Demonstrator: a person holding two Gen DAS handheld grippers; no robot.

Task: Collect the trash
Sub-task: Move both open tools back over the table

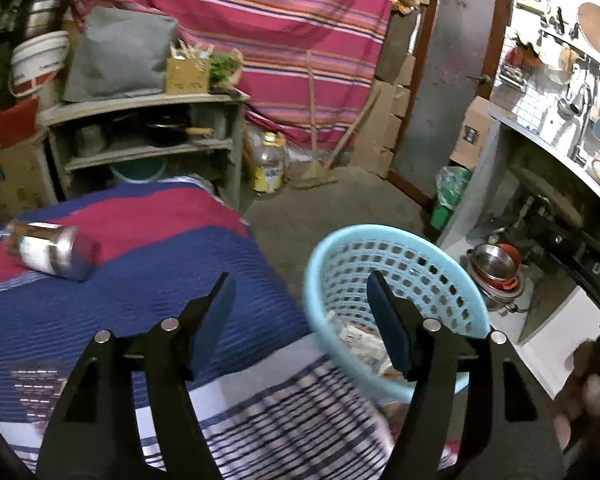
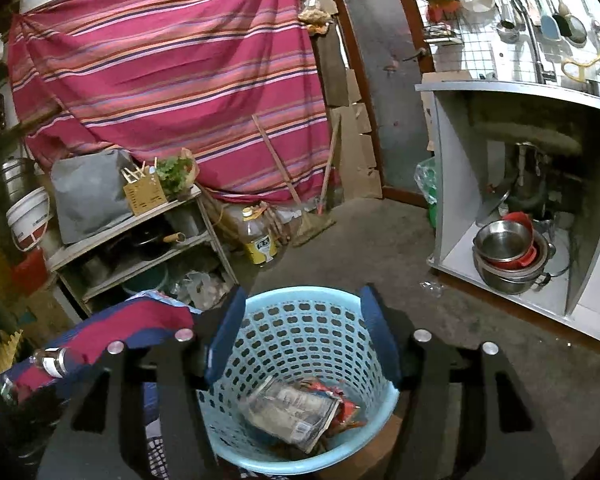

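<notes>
Wrappers (image 2: 296,408) in blue basket (image 2: 236,432) – plain from right wrist, both grippers' jaws released, empty.

Basket (image 1: 396,280) rim behind gripper fingers

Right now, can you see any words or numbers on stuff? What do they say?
"DAS": white letters on the black appliance front, cut off at the picture's edge.
Yellow bottle label: too blurred to read.
White bucket: print too small.
Wrappers in the blue basket: print unreadable.
Jar label: blurred.
</notes>
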